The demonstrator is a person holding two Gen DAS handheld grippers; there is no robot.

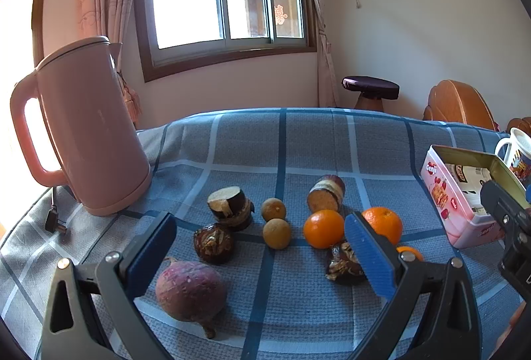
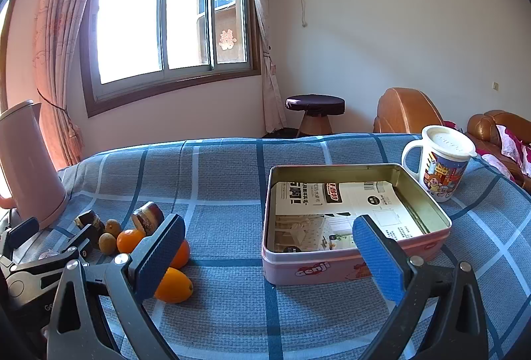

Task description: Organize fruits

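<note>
Nothing has yet been sorted: the tin (image 2: 351,220) at the right holds only printed paper, while the fruits (image 1: 323,229) are scattered left of it on the surface (image 1: 298,141). Both the left tool (image 1: 262,247) and the right tool (image 2: 268,247) are spread wide and hold nothing.

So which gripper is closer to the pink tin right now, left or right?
Right. The right gripper hangs open just in front of the pink tin, facing it. The left gripper is open over the fruit pile, with the tin off to its right.
</note>
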